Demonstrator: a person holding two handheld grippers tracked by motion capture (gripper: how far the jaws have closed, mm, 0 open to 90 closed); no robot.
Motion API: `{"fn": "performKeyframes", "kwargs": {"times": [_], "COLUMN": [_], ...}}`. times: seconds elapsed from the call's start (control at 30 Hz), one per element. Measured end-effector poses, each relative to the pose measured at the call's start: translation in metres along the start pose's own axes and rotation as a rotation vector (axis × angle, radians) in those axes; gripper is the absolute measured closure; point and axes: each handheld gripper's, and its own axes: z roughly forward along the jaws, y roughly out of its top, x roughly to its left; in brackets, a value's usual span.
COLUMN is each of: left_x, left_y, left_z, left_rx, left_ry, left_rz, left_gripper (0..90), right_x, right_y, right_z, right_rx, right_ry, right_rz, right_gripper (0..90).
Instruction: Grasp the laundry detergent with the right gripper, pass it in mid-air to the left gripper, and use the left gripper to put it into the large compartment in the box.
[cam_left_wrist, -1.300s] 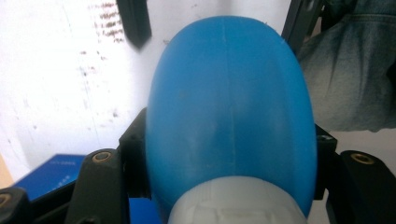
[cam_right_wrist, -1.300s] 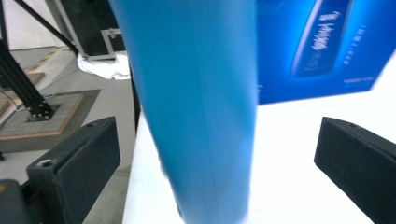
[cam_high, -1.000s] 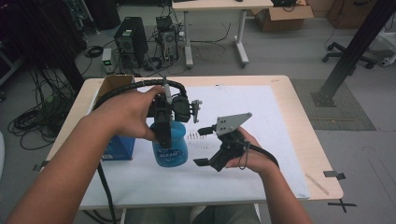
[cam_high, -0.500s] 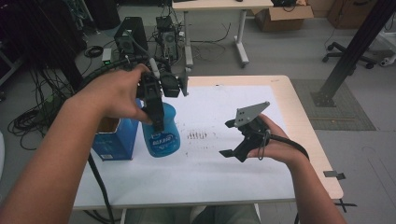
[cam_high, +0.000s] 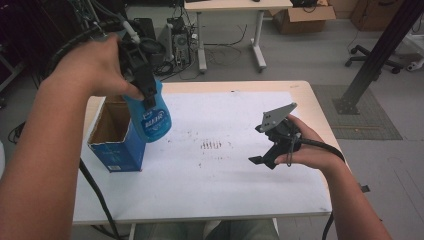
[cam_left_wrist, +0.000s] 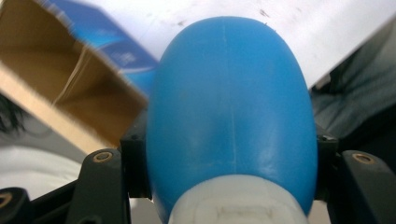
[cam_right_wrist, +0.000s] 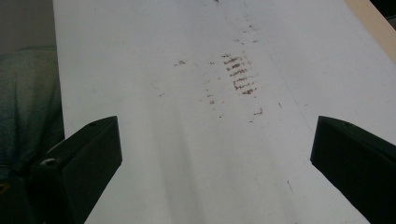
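My left gripper (cam_high: 145, 92) is shut on a blue plastic bottle (cam_high: 150, 117) with a white label, held tilted in the air above the right rim of an open blue cardboard box (cam_high: 116, 150). In the left gripper view the bottle (cam_left_wrist: 231, 107) bulges between both jaws above its white neck, with the box (cam_left_wrist: 60, 79) open below and to the left. My right gripper (cam_high: 260, 145) hovers open over the white sheet (cam_high: 225, 175), right of the middle, with nothing between its jaws. Its own view shows the jaws wide apart over brown marks (cam_right_wrist: 238, 74).
The white sheet covers a light wooden table (cam_high: 312, 100). Small brown marks (cam_high: 212, 145) lie at the sheet's middle. Beyond the table stand another desk (cam_high: 230, 7), computer gear (cam_high: 175, 35) and cardboard boxes (cam_high: 300, 12). A black post (cam_high: 375, 55) rises at the right.
My left gripper has lifted the bottle off the table and carried it left and up, over the box. My right gripper has let go of it and drawn back to the right.
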Motion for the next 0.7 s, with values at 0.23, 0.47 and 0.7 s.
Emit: {"fn": "performKeyframes", "kwargs": {"times": [0.23,0.47,0.7], "left_x": [0.031,0.058,0.079], "left_y": [-0.015,-0.031,-0.044], "left_z": [-0.014,-0.016,-0.011], "left_rx": [-0.022,-0.021,-0.016], "left_ry": [-0.004,-0.017,-0.003], "left_rz": [-0.255,-0.454,-0.6], "left_gripper": [38.3,38.3,38.3], "right_x": [-0.001,-0.001,0.0], "right_y": [-0.002,-0.002,-0.003], "right_z": [-0.002,-0.006,-0.006], "right_rx": [0.01,0.014,0.018], "right_ry": [0.002,-0.001,-0.001], "right_rz": [0.005,0.001,0.003], "right_gripper": [2.2,2.2,2.2]}}
